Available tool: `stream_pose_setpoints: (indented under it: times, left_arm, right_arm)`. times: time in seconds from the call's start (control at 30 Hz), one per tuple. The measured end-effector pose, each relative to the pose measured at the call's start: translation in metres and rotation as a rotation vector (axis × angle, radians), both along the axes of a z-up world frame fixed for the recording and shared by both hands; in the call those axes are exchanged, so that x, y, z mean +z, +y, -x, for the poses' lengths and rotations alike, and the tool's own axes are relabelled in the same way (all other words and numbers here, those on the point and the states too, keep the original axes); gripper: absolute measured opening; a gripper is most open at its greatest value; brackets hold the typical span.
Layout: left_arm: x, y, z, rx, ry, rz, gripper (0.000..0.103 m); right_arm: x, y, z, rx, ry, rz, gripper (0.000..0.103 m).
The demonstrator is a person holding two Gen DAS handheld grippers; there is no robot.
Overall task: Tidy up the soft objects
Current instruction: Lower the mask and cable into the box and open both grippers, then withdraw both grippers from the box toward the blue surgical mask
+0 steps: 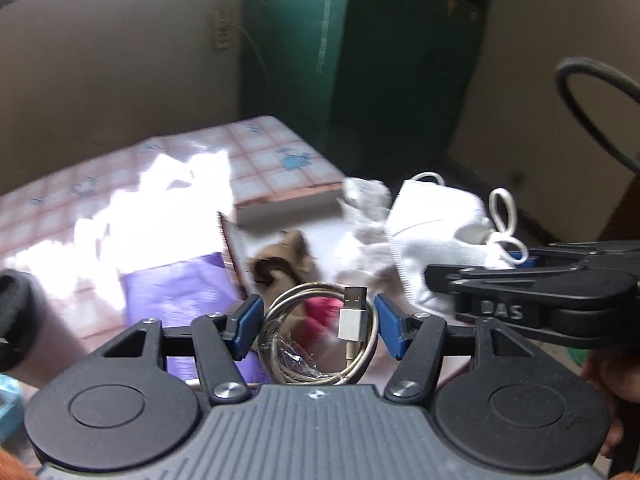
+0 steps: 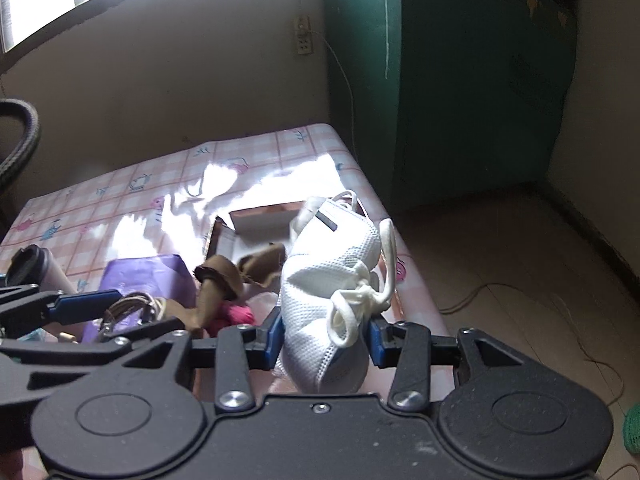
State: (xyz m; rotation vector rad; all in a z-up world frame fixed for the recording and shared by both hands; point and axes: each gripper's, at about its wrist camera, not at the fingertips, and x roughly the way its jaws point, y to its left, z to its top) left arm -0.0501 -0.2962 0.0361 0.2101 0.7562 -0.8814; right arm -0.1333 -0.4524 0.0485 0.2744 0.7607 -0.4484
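Checked table [image 2: 120, 184], box [image 2: 264, 216] at 12 o'clock: sorting is being worked mid-way.
Cable coil [image 1: 320, 332] is being clamped by left gripper [image 1: 318, 326]; mask [image 2: 332, 280] is being pinched by right gripper [image 2: 326, 338]; neither is boxed yet.

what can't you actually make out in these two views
- Left wrist view: the brown soft thing and the pink item are blurred, partly behind the coiled USB cable in the left tongs.
- Right wrist view: the open box's inside is hidden by the white face mask in the right tongs.
- Right wrist view: whether the pads press the mask; it covers them.
- Right wrist view: the green object is cut by the edge.
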Motion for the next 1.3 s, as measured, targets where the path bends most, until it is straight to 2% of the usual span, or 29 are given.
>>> stream_pose_setpoints:
  times: [0.07,0.2,0.4,0.57,0.73,1.3]
  left_arm:
    - [-0.005,-0.002,0.000,-0.001,0.011,0.005,0.064]
    - [-0.010,-0.002,-0.001,0.011,0.022,0.014,0.076]
    - [-0.003,0.003,-0.001,0.023,0.007,0.025,0.081]
    - [0.013,0.017,-0.002,0.089,-0.035,0.002,0.087]
    - [0.020,0.036,-0.009,0.174,-0.066,-0.042,0.088]
    - [0.040,0.107,-0.026,0.329,-0.085,-0.023,0.090]
  right_arm:
    - [-0.003,-0.003,0.000,-0.015,0.017,0.004,0.056]
    - [-0.008,-0.011,0.004,-0.035,0.020,-0.015,0.072]
    - [-0.002,-0.007,0.006,-0.029,0.010,0.003,0.074]
    - [0.008,0.005,0.006,-0.015,-0.010,0.027,0.076]
    - [0.021,0.026,0.006,0.015,-0.029,0.047,0.077]
    - [0.044,0.094,-0.026,0.143,-0.064,0.072,0.077]
